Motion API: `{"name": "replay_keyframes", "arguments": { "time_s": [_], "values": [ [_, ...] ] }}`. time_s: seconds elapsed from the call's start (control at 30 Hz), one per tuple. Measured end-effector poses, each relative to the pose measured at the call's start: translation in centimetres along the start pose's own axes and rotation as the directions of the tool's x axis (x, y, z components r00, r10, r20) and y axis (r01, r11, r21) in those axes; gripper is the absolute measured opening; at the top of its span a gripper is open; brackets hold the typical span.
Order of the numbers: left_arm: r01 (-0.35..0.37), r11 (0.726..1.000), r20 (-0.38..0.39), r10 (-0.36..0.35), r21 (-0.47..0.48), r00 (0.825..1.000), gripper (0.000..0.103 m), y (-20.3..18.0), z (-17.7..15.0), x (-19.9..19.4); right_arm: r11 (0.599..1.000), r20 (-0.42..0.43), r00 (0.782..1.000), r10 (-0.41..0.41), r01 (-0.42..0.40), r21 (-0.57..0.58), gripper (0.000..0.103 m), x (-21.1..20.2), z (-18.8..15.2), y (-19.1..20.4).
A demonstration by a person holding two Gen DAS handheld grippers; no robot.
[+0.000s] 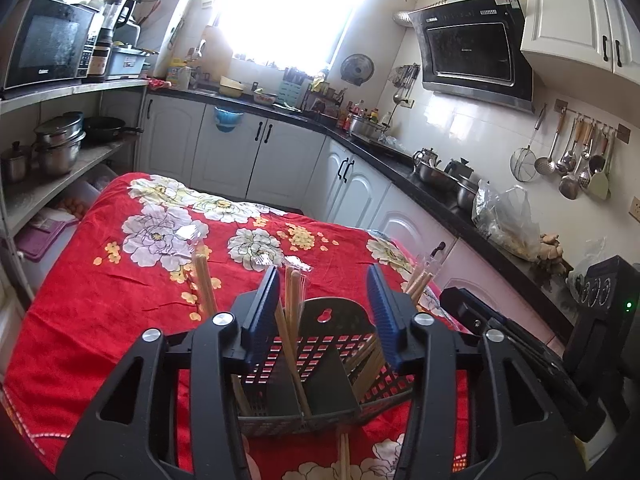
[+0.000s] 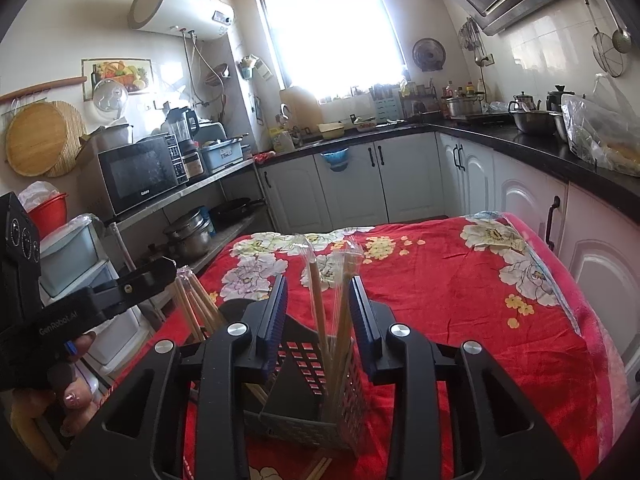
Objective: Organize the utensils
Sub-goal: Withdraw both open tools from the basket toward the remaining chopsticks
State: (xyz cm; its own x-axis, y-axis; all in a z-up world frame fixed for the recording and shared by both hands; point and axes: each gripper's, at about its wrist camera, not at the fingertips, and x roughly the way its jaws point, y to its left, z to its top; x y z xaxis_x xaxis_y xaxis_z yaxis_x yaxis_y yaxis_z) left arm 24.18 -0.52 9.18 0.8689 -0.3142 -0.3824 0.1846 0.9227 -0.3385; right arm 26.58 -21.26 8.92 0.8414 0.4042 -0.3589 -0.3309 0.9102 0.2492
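Observation:
A dark grey perforated utensil holder (image 1: 320,364) with compartments stands on the red floral cloth (image 1: 120,320). Several wrapped wooden chopsticks (image 1: 294,300) stand in it. My left gripper (image 1: 324,300) is open, its blue pads on either side above the holder, holding nothing. In the right wrist view the same holder (image 2: 308,392) sits below my right gripper (image 2: 318,308). That gripper is open around wrapped chopsticks (image 2: 320,312) standing in the holder's right compartment; whether the pads touch them is unclear. More chopsticks (image 2: 196,308) lean at the left. A loose pair (image 1: 344,456) lies on the cloth.
Kitchen counters (image 1: 400,156) and white cabinets run behind and to the right of the table. A shelf (image 1: 60,172) with pots and a microwave (image 1: 44,40) stands at left. The left gripper's body (image 2: 80,308) and the hand show at the right view's left edge.

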Motion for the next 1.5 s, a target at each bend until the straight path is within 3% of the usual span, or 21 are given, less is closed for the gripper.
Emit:
{"name": "replay_keyframes", "arguments": {
  "time_s": [0.33, 0.57, 0.8, 1.0, 1.5],
  "values": [
    [0.005, 1.000, -0.003, -0.006, -0.015, 1.000, 0.074, 0.2, -0.7, -1.6, 1.000, -0.011, 1.000, -0.012, 0.012, -0.006, 0.041, -1.1, -0.9, 0.0],
    [0.001, 1.000, -0.018, -0.001, -0.014, 1.000, 0.085, 0.4, -1.9, -2.8, 1.000, -0.026, 1.000, -0.009, 0.009, -0.003, 0.046, -1.9, -1.8, -0.2],
    [-0.010, 1.000, -0.030, 0.009, -0.029, 1.000, 0.092, 1.1, -3.0, -3.5, 1.000, -0.031, 0.999, -0.006, 0.006, -0.005, 0.053, -3.1, -2.6, 0.1],
    [-0.011, 0.999, -0.028, 0.010, -0.033, 1.000, 0.092, 1.3, -3.7, -4.3, 1.000, -0.025, 1.000, -0.009, 0.009, -0.020, 0.060, -4.3, -3.0, 0.5],
    [-0.038, 0.998, -0.046, 0.036, -0.046, 0.998, 0.092, 2.5, -5.6, -5.6, 0.999, -0.067, 0.998, 0.000, -0.002, -0.037, 0.064, -5.7, -5.3, 1.3]
  ]
}}
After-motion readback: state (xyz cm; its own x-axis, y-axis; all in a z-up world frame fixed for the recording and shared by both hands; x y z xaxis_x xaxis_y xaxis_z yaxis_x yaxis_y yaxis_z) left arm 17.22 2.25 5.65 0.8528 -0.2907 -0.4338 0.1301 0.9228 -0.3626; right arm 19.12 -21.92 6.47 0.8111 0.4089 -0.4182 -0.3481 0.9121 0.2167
